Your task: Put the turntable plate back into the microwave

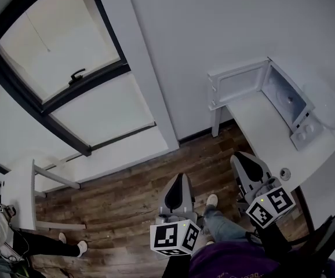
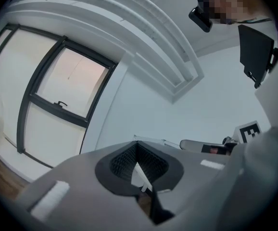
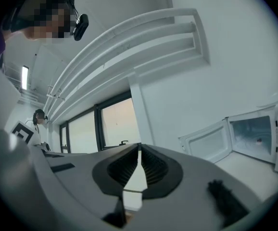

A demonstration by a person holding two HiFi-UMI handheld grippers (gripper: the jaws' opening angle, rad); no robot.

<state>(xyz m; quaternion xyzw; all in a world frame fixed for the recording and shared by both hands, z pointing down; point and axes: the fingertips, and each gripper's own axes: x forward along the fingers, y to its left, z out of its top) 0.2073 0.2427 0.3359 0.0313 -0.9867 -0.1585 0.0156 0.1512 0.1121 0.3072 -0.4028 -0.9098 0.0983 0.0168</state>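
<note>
A large dark-framed window (image 1: 69, 80) is set in a white wall (image 1: 214, 28) above a brown wood-plank floor (image 1: 127, 196). A white rectangular table (image 1: 260, 126) is placed against the wall. A white microwave oven (image 1: 303, 133) is stood along the table's wall-side edge, with its door (image 1: 237, 86) swung wide open toward the table's left end. Two grey hand-held grippers are held over the floor, short of the table's near edge — the left gripper (image 1: 179, 178) with its jaws together and nothing between them, the right gripper (image 1: 241, 157) likewise closed and empty. A pale rounded shape (image 1: 328, 103), apparently the glass turntable plate, is seen outside the cavity, just behind the microwave's body — what it rests on cannot be made out. A small round grey object (image 1: 284, 174) is seen near the table's near edge.
</note>
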